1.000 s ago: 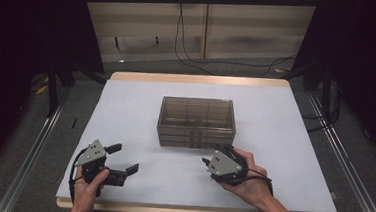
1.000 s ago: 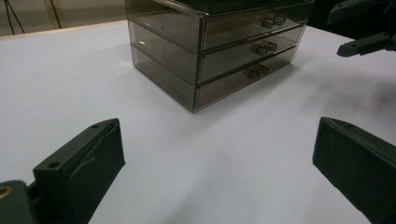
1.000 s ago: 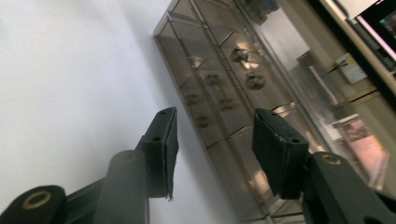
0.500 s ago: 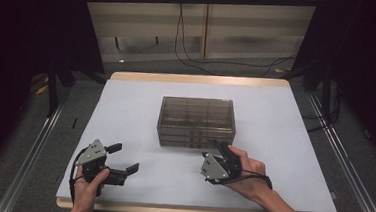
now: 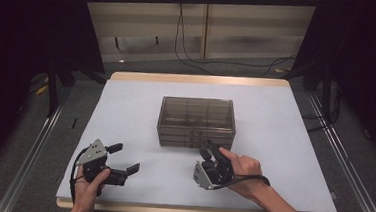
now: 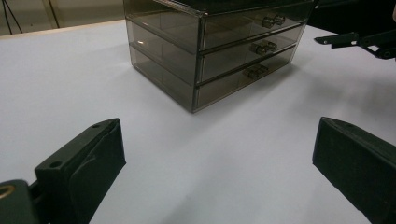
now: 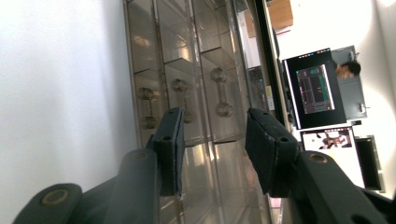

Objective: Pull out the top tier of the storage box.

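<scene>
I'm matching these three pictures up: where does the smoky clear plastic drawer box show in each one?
High view: smoky clear plastic drawer box at table centre, above the right gripper.
Left gripper view: top centre, corner facing the camera.
Right gripper view: turned sideways, behind the jaws.
Shared landmark: its drawer handles.

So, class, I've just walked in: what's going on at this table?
A person holds a two-jaw gripper in each hand at a white table. The right gripper, turned on its side, is at the front of a smoky clear drawer box; its jaws have just been closing, lined up with the drawer handles, nothing gripped yet. All three drawers look shut. The left gripper rests open on the table, away from the box.
</scene>
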The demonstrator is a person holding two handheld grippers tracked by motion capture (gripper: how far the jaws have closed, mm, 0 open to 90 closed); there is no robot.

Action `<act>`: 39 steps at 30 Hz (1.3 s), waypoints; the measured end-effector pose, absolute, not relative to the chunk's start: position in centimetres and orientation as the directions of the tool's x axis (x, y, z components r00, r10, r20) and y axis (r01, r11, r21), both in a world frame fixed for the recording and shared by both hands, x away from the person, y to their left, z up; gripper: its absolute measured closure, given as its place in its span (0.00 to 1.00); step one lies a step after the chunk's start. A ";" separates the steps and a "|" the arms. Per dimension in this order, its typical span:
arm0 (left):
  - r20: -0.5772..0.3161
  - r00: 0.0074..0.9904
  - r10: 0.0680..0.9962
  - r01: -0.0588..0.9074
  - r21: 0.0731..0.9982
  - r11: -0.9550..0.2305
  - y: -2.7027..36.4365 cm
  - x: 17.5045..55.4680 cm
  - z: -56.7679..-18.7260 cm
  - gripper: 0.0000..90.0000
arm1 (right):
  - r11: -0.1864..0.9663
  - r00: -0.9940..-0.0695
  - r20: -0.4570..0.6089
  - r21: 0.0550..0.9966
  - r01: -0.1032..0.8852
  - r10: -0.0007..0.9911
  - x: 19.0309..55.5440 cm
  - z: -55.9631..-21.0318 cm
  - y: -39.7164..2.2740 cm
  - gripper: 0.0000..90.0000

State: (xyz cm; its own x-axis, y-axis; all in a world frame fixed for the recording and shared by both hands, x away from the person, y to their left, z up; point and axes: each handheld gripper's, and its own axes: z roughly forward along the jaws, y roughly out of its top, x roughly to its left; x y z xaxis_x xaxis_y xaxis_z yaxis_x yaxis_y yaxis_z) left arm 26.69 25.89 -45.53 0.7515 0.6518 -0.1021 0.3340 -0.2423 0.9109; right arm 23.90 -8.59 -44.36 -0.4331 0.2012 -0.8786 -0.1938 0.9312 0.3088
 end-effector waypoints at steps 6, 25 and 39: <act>-0.109 0.755 0.646 0.335 0.912 -0.237 25.8 26.7 -45.6 0.03 | 0.938 -0.417 -0.890 0.287 -0.195 0.186 24.3 -44.6 -8.5 0.71; -0.111 0.759 0.641 0.334 0.912 -0.238 25.8 26.7 -45.6 0.03 | 0.964 -0.321 -0.946 0.127 -0.235 0.046 25.1 -46.2 -6.9 0.81; -0.108 0.754 0.648 0.338 0.910 -0.241 25.8 26.7 -45.6 0.03 | 0.974 -0.278 -0.960 0.096 -0.206 0.036 26.0 -46.7 -6.6 0.84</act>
State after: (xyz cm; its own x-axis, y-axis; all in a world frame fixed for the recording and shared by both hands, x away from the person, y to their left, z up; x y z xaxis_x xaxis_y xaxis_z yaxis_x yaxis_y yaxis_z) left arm 26.72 25.84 -45.59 0.7537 0.6484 -0.1077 0.3376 -0.2413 0.9098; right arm 26.04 -6.62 -46.67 -0.2784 0.0358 -0.9598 -0.2064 0.9737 0.0961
